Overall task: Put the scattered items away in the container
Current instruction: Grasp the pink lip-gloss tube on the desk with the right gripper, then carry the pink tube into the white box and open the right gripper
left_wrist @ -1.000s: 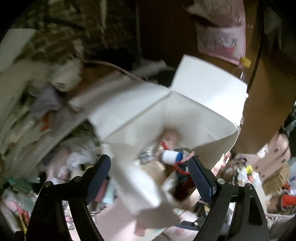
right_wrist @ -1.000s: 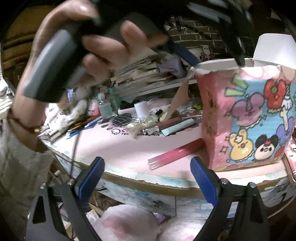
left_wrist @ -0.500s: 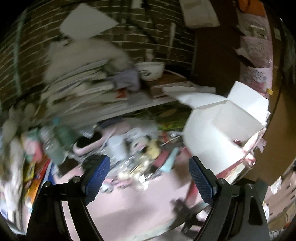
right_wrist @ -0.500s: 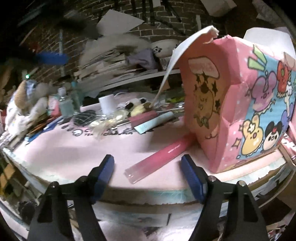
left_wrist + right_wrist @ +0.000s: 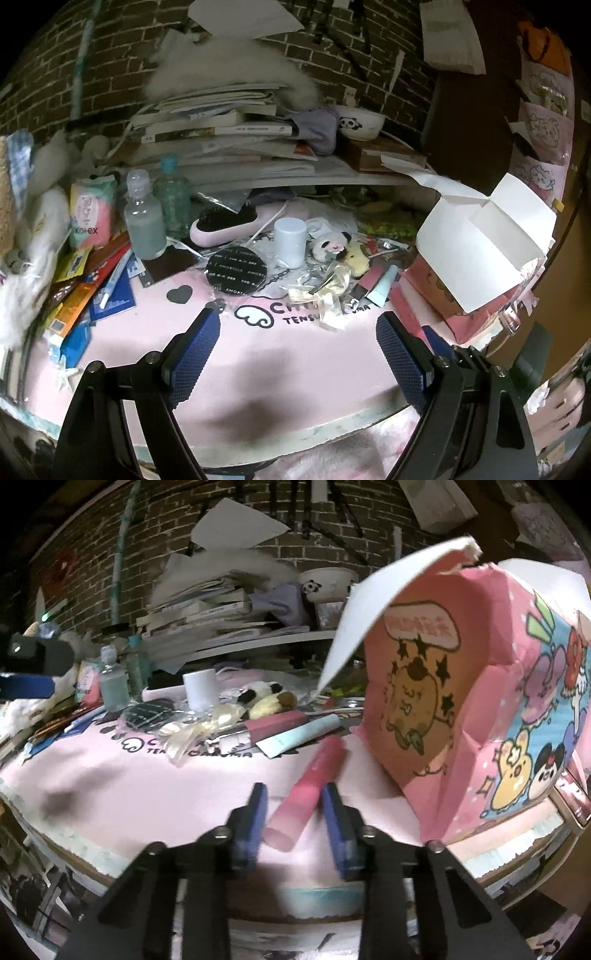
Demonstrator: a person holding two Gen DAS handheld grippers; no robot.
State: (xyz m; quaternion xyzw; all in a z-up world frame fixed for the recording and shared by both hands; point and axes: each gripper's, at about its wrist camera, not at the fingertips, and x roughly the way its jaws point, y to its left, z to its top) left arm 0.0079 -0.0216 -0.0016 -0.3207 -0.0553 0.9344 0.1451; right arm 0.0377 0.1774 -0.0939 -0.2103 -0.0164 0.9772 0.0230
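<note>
Your right gripper (image 5: 293,805) is closing on the pink tube (image 5: 308,790): its blue pads stand at either side of the tube's near end, and blur hides whether both already press on it. The tube lies on the pink mat (image 5: 147,775), its far end pointing toward 1 o'clock and stopping just beside the pink cartoon box (image 5: 461,709). That box fills the right of your right-wrist view, one white flap raised toward 11 o'clock; its interior is hidden from this side. Your left gripper (image 5: 297,352) has its jaws wide apart over bare mat, with nothing between them. Beyond it, at 12 o'clock, sit a white jar (image 5: 290,242), a black round compact (image 5: 236,271), small plush toys (image 5: 340,247) and a crumpled ribbon (image 5: 330,291); at 11 o'clock stand two clear bottles (image 5: 144,221) and a hairbrush (image 5: 229,221). The box appears again at 2 o'clock, flaps open, contents not visible. The stacked books (image 5: 221,125) behind are partly covered by white fur; the left edge clutter is too distorted to identify.
</note>
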